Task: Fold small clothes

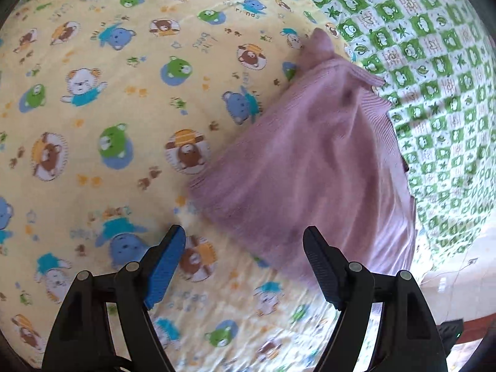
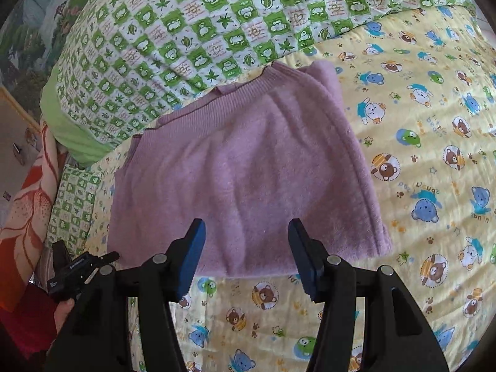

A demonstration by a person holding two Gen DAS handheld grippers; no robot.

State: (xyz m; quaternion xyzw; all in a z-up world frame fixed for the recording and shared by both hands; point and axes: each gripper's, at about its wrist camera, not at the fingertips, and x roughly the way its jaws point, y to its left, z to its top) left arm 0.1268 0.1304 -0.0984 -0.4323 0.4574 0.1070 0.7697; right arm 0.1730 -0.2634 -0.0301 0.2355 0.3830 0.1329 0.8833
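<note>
A small lilac knitted sweater [image 2: 248, 167] lies folded flat on a yellow bear-print sheet [image 2: 434, 155], its ribbed hem toward the green quilt. My right gripper [image 2: 246, 232] is open and empty, hovering over the sweater's near edge. In the left wrist view the sweater [image 1: 310, 161] lies ahead and to the right, blurred by motion. My left gripper [image 1: 245, 238] is open and empty, just short of the sweater's near edge. The left gripper also shows in the right wrist view [image 2: 80, 266] at the lower left.
A green and white checked quilt [image 2: 217, 21] is bunched along the far side of the sweater. An orange floral blanket [image 2: 28, 204] lies at the left edge of the bed. The floor [image 1: 458, 279] shows beyond the bed's edge.
</note>
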